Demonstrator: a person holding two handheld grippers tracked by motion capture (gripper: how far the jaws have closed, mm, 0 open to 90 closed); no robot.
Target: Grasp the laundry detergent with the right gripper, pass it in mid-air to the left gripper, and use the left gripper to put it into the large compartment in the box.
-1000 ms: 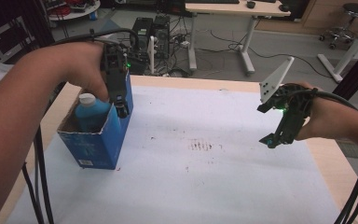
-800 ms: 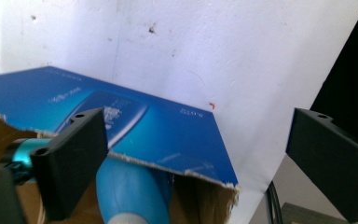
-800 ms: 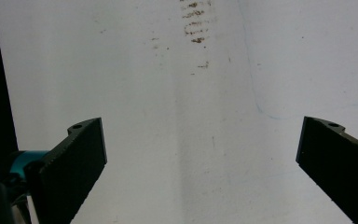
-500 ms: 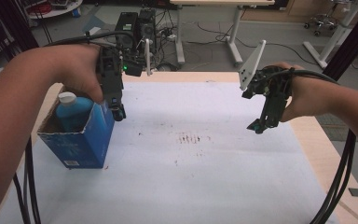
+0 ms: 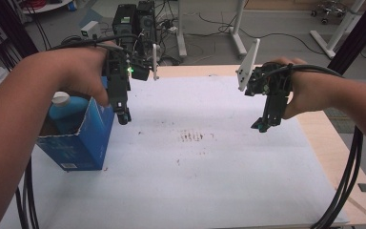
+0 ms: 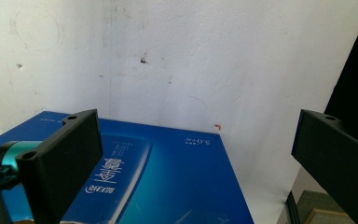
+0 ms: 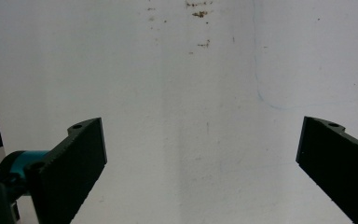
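An open blue carton (image 5: 78, 143) stands on the left of the white sheet (image 5: 209, 186), holding a blue bottle (image 5: 71, 112) with a white cap. My left gripper (image 5: 123, 116) points down just right of the carton's top edge. Its jaws have just been opening and now stand wide apart with nothing pressed between them. In the left gripper view the carton's printed face (image 6: 177, 182) lies below the left gripper (image 6: 198, 123). My right gripper (image 5: 262, 126) hangs over the right part of the sheet. The right gripper (image 7: 203, 127) is open over bare paper.
A patch of brown stains (image 5: 193, 137) marks the middle of the sheet. The wooden table edge (image 5: 326, 143) shows at the right, with black cables (image 5: 348, 181) hanging past it. Computer towers (image 5: 133, 16) and desk legs stand on the floor behind the table.
The left gripper has come off the carton's top right corner and now sits lower, beside its right edge. The right gripper stays over the right part of the sheet.
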